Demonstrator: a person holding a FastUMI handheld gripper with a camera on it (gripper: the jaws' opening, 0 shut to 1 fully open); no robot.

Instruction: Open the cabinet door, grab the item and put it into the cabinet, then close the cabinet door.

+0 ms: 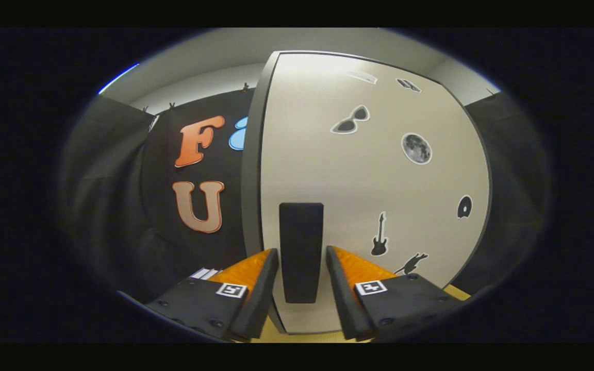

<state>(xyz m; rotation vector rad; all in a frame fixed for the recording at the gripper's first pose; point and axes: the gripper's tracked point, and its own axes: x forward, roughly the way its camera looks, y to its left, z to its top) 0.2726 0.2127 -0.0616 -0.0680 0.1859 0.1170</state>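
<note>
The dark upright handle (pixel 301 251) on the pale cabinet door (pixel 374 185) is flanked, at twelve o'clock, by the gripper (pixel 302 257), held narrowly apart and seemingly untouching.

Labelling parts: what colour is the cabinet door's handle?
Black, seen in the gripper view: the handle stands between the open gripper fingers.

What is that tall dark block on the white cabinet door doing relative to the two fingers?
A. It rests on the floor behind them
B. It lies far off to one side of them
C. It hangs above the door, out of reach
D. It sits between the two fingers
D: the dark handle on the cabinet door stands in the gap of the gripper, whose fingers flank it with space on both sides.
</note>
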